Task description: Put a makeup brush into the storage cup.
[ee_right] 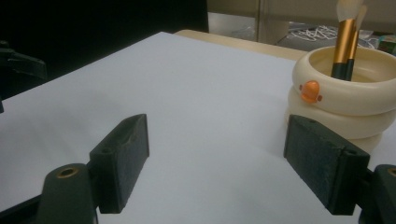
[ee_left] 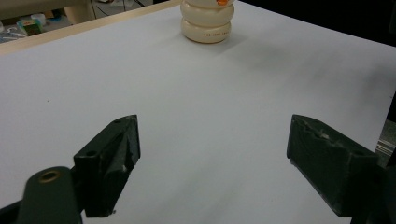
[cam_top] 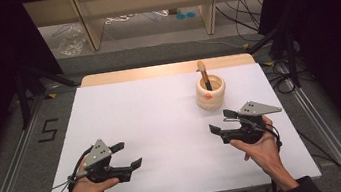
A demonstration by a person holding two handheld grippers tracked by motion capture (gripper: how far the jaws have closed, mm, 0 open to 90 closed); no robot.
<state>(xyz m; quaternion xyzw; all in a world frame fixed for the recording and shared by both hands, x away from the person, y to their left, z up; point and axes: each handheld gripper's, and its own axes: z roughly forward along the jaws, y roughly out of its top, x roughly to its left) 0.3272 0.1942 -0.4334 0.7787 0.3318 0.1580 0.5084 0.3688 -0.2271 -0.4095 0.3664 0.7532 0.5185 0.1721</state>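
Right gripper (cam_top: 221, 122): jaws spread wide apart, nothing between them, held low over the white table (cam_top: 163, 127), just in front of the cream holder (cam_top: 210, 93). In the right gripper view, one black pad (ee_right: 327, 163) near the holder's base but apart from it, the other well to its side. Probably poised this way to reach for the holder or its contents.

Left gripper (cam_top: 129, 155): jaws likewise wide apart and empty, well apart from the holder, on the near left part of the table, pointing across toward it. Seemingly waiting, kept clear of the other hand's working space.

Holder: a round cream pot shaped like stacked rings, a small orange duck-bill mark (ee_right: 310, 91) on its side, standing upright near the table's far right corner. Inside: two makeup brushes (ee_right: 346, 42) with gold ferrules and black handles, bristles up, leaning against the rim. Nothing else visible within.
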